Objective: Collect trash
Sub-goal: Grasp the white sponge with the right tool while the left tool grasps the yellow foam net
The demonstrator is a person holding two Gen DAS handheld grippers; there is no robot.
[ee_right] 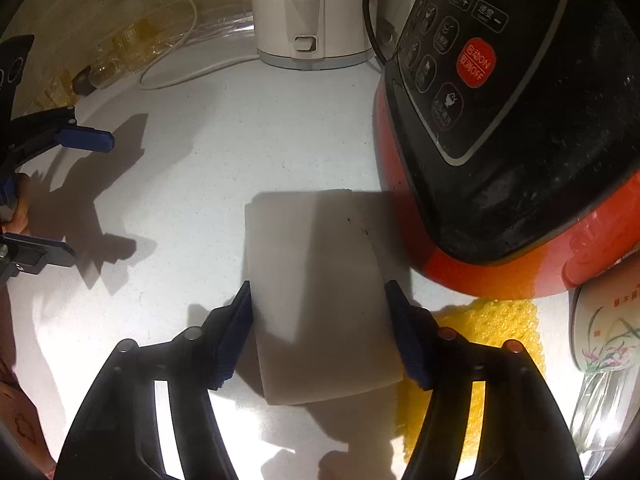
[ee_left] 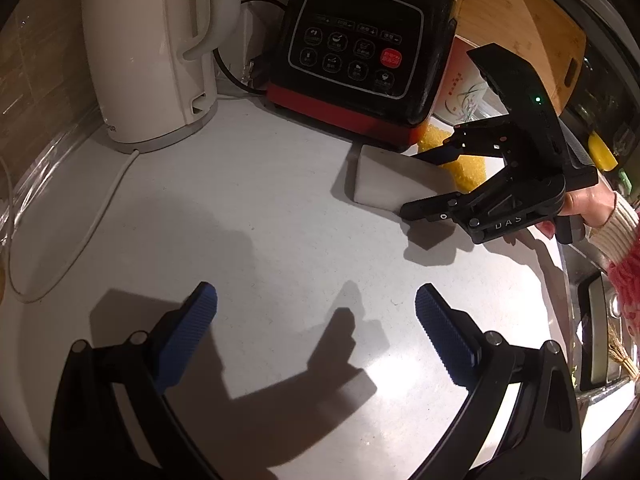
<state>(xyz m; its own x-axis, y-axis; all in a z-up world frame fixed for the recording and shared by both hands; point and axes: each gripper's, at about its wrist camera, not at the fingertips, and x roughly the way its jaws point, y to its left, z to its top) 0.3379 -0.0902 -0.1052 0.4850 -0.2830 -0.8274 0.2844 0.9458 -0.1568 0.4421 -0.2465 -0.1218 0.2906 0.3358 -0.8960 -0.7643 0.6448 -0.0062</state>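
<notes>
Two tool pads [ee_right: 236, 340] seemingly pinching sponge [ee_right: 320, 292]

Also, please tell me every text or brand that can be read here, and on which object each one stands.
"Joyoung": top of the black and red appliance.
"ON" and "OFF": its red button.
"DAS": body of the right gripper.
Small button labels, red characters on the flowered cup: unreadable.

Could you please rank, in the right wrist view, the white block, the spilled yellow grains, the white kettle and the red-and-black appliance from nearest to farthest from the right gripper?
1. White block, between the right gripper's fingers.
2. Yellow grains, just right.
3. Red-and-black appliance, upper right.
4. White kettle, at the back.
</notes>
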